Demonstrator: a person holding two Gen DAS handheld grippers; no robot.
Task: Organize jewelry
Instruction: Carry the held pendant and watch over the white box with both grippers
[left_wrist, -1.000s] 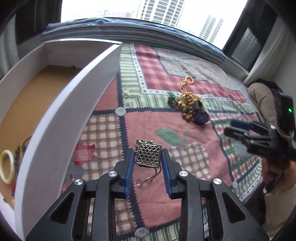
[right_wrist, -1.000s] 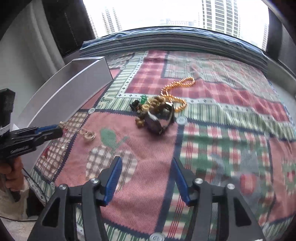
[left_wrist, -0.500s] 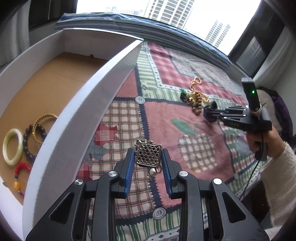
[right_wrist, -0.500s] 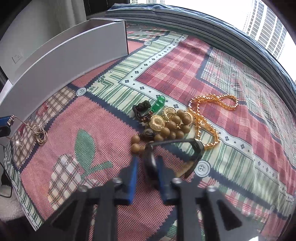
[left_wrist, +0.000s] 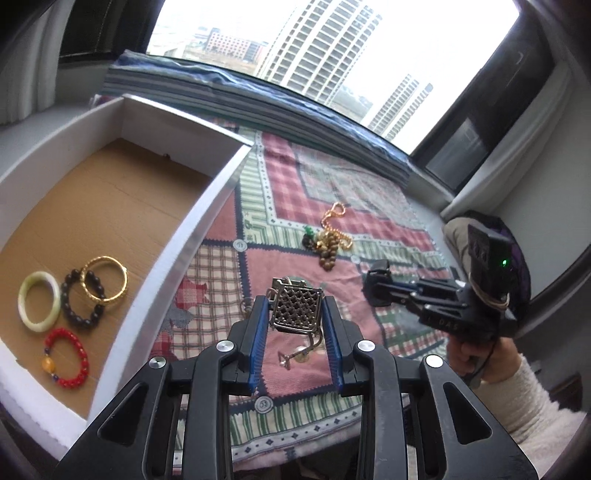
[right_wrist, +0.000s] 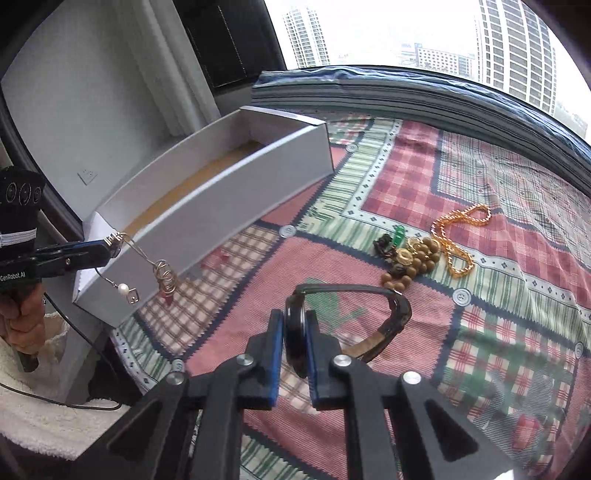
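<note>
My left gripper (left_wrist: 295, 314) is shut on a square metal lattice pendant (left_wrist: 297, 310) with a chain and pearl hanging below, held in the air beside the white box (left_wrist: 207, 221). In the right wrist view the pendant's chain (right_wrist: 162, 277) dangles from it near the box's corner. My right gripper (right_wrist: 293, 332) is shut on the dark face of a wristwatch (right_wrist: 295, 336), lifted off the cloth with its strap (right_wrist: 391, 317) looping to the right. It shows in the left wrist view (left_wrist: 380, 291) too.
The box holds a pale green bangle (left_wrist: 38, 306), a dark bead bracelet (left_wrist: 79, 306), a gold bangle (left_wrist: 105, 284) and a red bead bracelet (left_wrist: 68, 356). A pile of wooden beads, coins and a gold chain (right_wrist: 450, 240) lies on the patchwork cloth (right_wrist: 498, 314).
My right gripper closed on the watch and lifted it off the pile. My left gripper rose and swung toward the box with the pendant.
</note>
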